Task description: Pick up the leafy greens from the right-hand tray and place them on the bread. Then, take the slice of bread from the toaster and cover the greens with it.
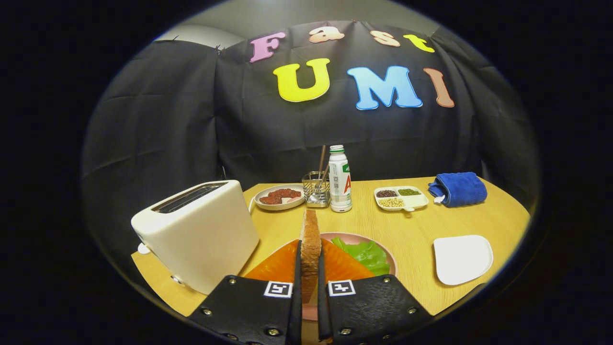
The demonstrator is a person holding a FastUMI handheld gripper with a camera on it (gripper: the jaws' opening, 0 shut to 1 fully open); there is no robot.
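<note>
A: What does the gripper (pixel 310 282) hold?

B: A slice of bread (pixel 310 249), rough and brown, standing on edge, squeezed between both fingers.

A: And under the bread?

B: A round pink plate (pixel 383 249) with crinkled leafy greens (pixel 366 254). Left of the plate stands a smooth cream toaster (pixel 196 230); to the right lies a white tray (pixel 462 258).

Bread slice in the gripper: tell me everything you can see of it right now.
The bread slice is brown and toasted-looking, with a rough, crusty edge facing the camera. It stands upright on edge, clamped between the two fingers of the gripper, which press on its flat sides. Its top pokes up past the fingertips. It is held above the pink plate, where the greens already lie.
</note>
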